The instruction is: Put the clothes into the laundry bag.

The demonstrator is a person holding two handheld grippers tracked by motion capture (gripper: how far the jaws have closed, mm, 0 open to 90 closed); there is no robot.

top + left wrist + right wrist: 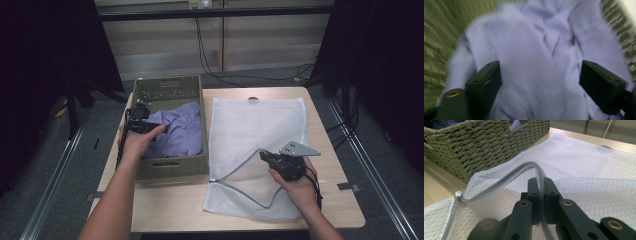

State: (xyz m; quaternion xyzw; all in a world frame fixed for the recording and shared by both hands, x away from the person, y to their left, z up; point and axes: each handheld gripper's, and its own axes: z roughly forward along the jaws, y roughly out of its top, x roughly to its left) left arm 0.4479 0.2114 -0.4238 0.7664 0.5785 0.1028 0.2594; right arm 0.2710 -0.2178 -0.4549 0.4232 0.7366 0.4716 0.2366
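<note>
My right hand-held gripper (541, 195) clamps the mesh bag's (255, 130) zipper edge (506, 176); my left hand-held gripper (540, 80) gapes over the lilac shirt (536, 50) in the basket (172, 167).

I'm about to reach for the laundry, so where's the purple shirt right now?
In the high view the purple shirt lies inside the woven basket on the table's left side, beside the white mesh bag, with the open left gripper above its left edge.

My left gripper view is smeared with motion blur, so the lilac cloth (536, 62) and basket weave (439, 50) lose detail, while my left hand (140, 140) hides that gripper's jaws beside the basket.
</note>
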